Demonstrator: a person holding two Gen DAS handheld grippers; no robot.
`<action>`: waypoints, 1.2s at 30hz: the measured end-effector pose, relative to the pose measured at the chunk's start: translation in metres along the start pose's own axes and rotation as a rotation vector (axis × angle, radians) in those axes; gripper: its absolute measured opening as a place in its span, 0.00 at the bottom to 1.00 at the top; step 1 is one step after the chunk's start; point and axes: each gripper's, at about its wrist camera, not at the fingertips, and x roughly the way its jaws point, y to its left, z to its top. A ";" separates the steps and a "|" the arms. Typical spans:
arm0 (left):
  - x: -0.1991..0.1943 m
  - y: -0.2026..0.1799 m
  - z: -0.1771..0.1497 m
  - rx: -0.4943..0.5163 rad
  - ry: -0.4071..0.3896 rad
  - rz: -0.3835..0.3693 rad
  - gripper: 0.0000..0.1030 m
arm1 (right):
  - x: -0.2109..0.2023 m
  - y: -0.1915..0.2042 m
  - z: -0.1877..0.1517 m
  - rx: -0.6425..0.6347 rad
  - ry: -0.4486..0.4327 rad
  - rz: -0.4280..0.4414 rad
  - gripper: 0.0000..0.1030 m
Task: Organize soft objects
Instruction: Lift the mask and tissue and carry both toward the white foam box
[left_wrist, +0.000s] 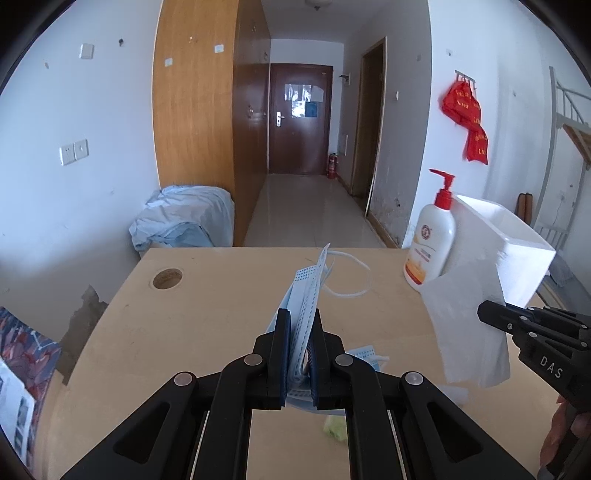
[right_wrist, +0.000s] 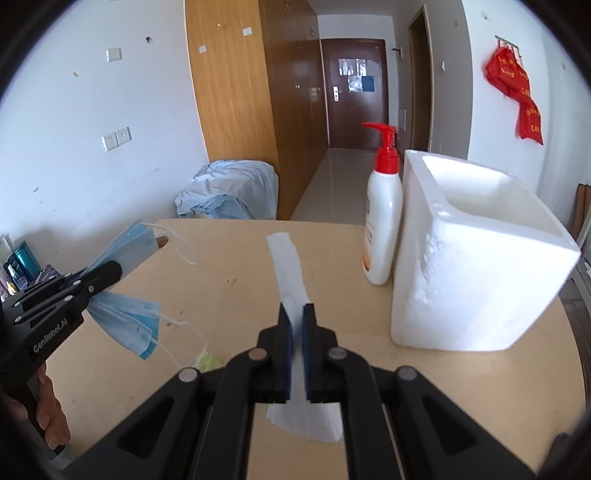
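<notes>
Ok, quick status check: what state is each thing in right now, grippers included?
left gripper: shut on the face masks
face masks: bunched, lifted off the table
right gripper: shut on the tissue
tissue: pinched, hanging free
foam box: upright, open top, looks empty
lotion bottle: upright beside the box
yellow-green scrap: lying on the table

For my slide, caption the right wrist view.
Right gripper lifts a white tissue beside a foam box; left gripper holds blue masks.

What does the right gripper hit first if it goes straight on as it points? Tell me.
The right gripper, shut on a white tissue, points down at bare table left of the lotion bottle; probably the tabletop first, though depth is unclear.
</notes>
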 end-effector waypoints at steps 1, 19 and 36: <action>-0.004 0.000 -0.001 -0.002 -0.001 -0.002 0.09 | -0.005 0.001 -0.002 -0.001 -0.005 0.001 0.07; -0.101 -0.015 -0.040 0.017 -0.074 -0.001 0.09 | -0.084 0.010 -0.042 0.008 -0.078 -0.010 0.07; -0.181 -0.023 -0.089 0.024 -0.155 -0.034 0.09 | -0.156 0.032 -0.090 0.001 -0.164 -0.057 0.07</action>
